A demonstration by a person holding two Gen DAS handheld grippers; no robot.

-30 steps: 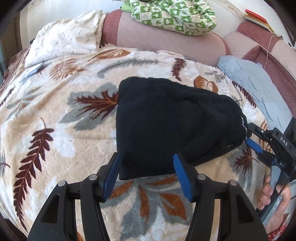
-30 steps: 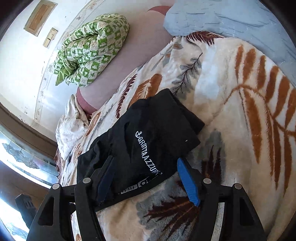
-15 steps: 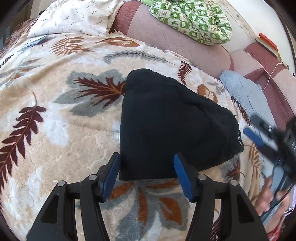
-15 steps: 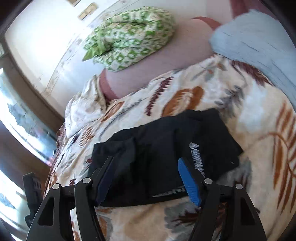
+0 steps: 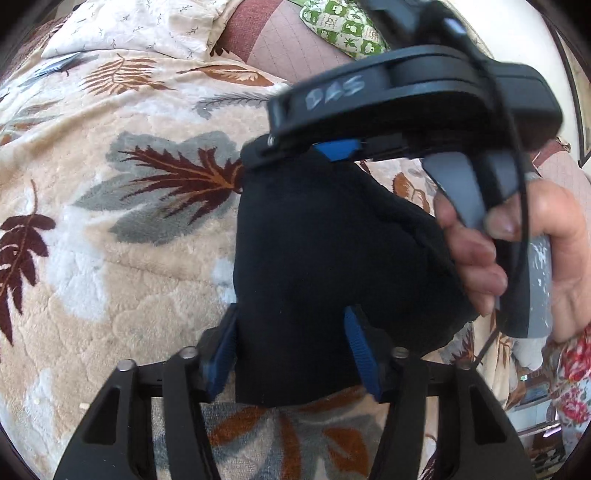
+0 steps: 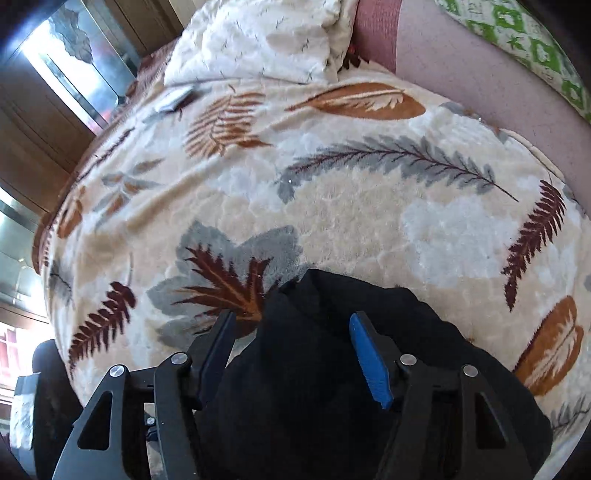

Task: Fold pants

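The black pants (image 5: 317, 251) lie folded into a compact bundle on a leaf-patterned blanket (image 5: 110, 229). My left gripper (image 5: 291, 343) is open, its blue-padded fingers straddling the near edge of the bundle. My right gripper (image 6: 291, 339) is open above the bundle's far end (image 6: 332, 350), fingers either side of the cloth. In the left wrist view the right gripper's body (image 5: 406, 110) hovers over the far side of the pants, held by a hand (image 5: 517, 251).
A pinkish sofa back (image 6: 461, 74) runs behind the blanket with a green checked cloth (image 5: 343, 29) on it. A cream pillow (image 6: 258, 37) lies at the far left. A window and wooden wall (image 6: 55, 92) are beyond the bed's left edge.
My right gripper has swung from the right end of the pants across to hover over their far edge, now facing the pillow. My left gripper stayed at the near edge.
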